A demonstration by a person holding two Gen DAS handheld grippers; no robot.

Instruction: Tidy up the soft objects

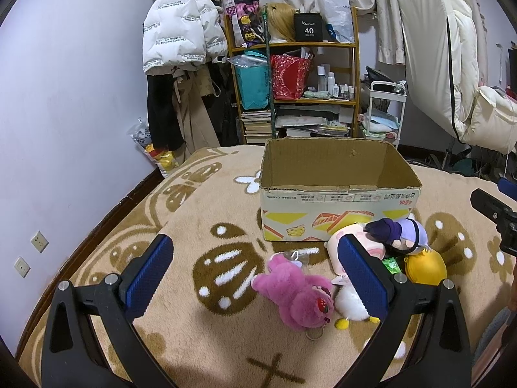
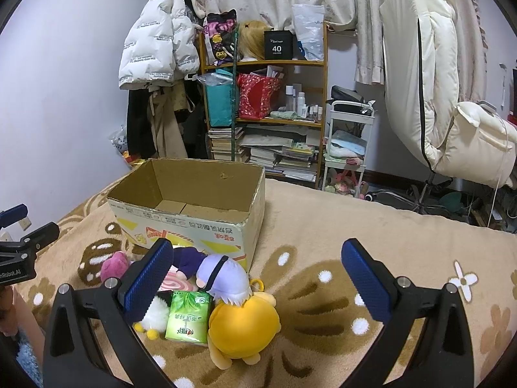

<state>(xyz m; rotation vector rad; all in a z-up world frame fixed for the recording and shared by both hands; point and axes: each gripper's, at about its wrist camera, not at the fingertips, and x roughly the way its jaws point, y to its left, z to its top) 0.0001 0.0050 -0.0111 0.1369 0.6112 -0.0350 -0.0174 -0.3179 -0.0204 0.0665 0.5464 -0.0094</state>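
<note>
On a beige patterned blanket (image 1: 200,226), before an open cardboard box (image 1: 336,213): fluffy pink plush (image 1: 297,294), yellow plush (image 2: 242,326), purple-haired doll (image 2: 223,274), clustered together. Left gripper (image 1: 258,271) and right gripper (image 2: 258,281) spread wide, grasping nothing.
</note>
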